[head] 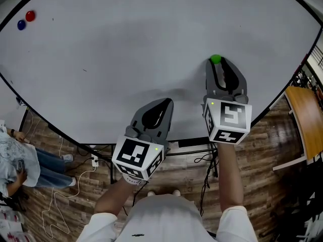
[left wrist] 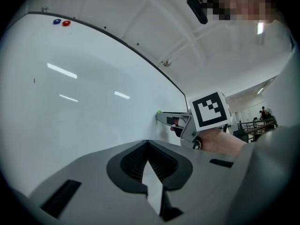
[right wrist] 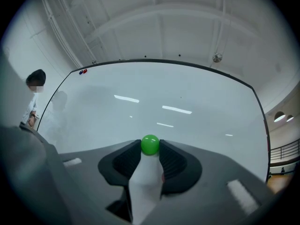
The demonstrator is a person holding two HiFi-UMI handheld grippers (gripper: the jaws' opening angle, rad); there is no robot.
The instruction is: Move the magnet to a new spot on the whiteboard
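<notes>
A small green magnet (head: 216, 59) sits on the whiteboard (head: 126, 59), right of its middle. My right gripper (head: 216, 63) points at the board with the magnet between its fingertips. In the right gripper view the green magnet (right wrist: 150, 144) lies at the very tips of the right gripper (right wrist: 150, 147), jaws apart, pads close on either side. My left gripper (head: 167, 103) hangs lower and to the left, near the board's bottom edge, shut and empty. From the left gripper view the left gripper (left wrist: 147, 142) has its tips together, and the magnet (left wrist: 159, 111) shows beyond as a green dot.
A red magnet (head: 31, 15) and a blue magnet (head: 21, 24) stick at the board's top left corner. A person (head: 17, 160) stands at the left by the board's stand, with cables (head: 65, 185) on the wooden floor. A wooden table (head: 305, 120) is at the right.
</notes>
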